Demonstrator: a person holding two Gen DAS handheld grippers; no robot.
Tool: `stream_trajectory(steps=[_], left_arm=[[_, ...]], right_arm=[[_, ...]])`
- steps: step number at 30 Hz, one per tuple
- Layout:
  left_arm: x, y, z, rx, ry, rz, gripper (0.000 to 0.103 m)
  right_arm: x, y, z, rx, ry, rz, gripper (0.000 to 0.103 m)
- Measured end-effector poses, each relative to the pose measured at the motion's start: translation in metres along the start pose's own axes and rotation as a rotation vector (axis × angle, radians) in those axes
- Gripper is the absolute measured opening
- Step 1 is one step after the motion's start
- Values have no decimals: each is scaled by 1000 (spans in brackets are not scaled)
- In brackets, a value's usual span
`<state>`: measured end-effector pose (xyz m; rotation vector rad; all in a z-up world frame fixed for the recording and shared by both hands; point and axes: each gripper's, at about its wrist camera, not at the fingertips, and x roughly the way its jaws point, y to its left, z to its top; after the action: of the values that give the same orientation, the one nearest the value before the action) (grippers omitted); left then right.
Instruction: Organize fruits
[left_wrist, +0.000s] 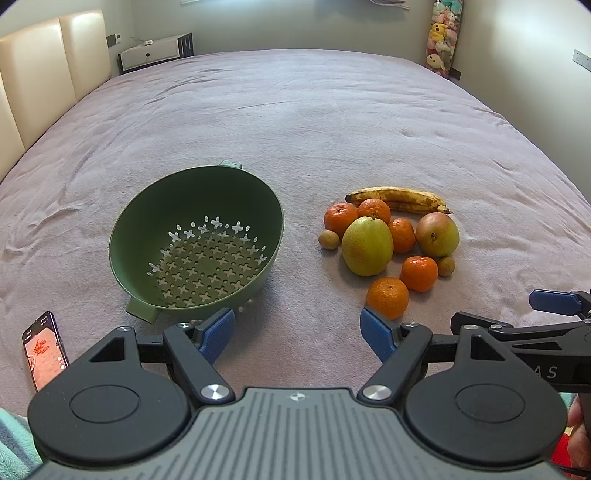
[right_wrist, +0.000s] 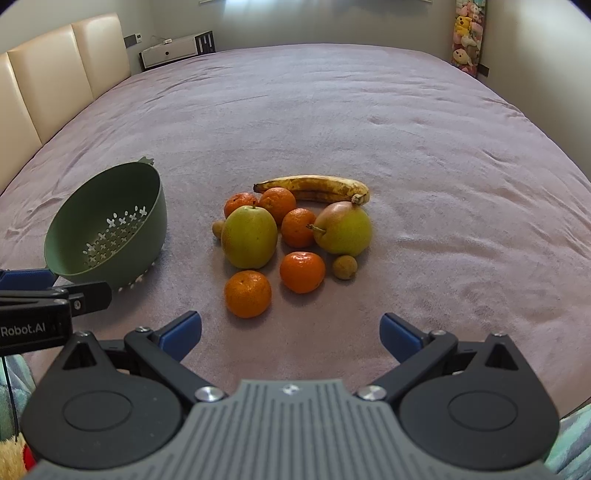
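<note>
A green colander (left_wrist: 147, 236) (right_wrist: 74, 236) lies tilted on the mauve bedspread, with nothing in it. To its right sits a heap of fruit: a spotted banana (left_wrist: 400, 198) (right_wrist: 314, 188), two pears (left_wrist: 366, 245) (right_wrist: 249, 236), several tangerines (left_wrist: 388, 297) (right_wrist: 248, 293) and small brown fruits (right_wrist: 344, 267). My left gripper (left_wrist: 297, 332) is open, near the bed's front, between colander and fruit. My right gripper (right_wrist: 291, 334) is open too, just short of the nearest tangerine. Each gripper shows at the edge of the other's view.
A phone (left_wrist: 45, 350) with a lit screen lies on the bedspread at the left front. A padded headboard (left_wrist: 40, 70) runs along the left. A low cabinet (left_wrist: 155, 53) and a column of plush toys (left_wrist: 443, 37) stand beyond the bed.
</note>
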<state>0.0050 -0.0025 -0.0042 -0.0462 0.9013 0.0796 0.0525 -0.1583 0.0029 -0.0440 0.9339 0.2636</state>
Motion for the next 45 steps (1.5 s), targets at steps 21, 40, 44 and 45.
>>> stream_trajectory(steps=[21,40,44,45], left_arm=[[21,-15,0,12,-7,-222,41],[92,-44,-1,115,52,-268,58],[104,-52,-4,154,57,-279,60],[107,-53,-4,158,57,-279,60]], right_arm=[[19,-8,-1,-154,-106,27,84],[83,-28,24,-5,10,112,46],[96,-32,28,35,23,126,46],[99,-33,29,46,27,129,46]])
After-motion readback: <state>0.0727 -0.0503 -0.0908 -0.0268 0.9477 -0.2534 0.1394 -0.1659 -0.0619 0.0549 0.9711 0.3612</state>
